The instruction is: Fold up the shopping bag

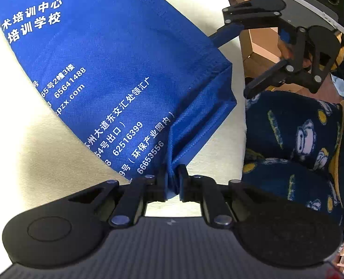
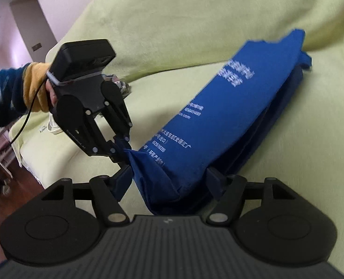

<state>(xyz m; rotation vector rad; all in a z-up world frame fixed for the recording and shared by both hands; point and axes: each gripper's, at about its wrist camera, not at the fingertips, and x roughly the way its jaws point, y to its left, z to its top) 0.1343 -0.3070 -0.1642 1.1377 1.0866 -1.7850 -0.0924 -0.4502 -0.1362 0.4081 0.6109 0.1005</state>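
surface: pale green sofa | blue shopping bag laid on cushion | left hand-held gripper clamped on bag corner | right hand-held gripper spread apart around bag end | wooden floor seen beside sofa

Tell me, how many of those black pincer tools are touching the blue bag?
1 for certain. The left gripper is pinched shut on a corner of the blue bag. The right gripper is open astride the bag's end; whether its fingers touch the cloth is unclear.

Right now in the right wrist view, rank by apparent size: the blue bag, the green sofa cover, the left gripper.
1. green sofa cover
2. blue bag
3. left gripper, though nearness to the camera enlarges it.
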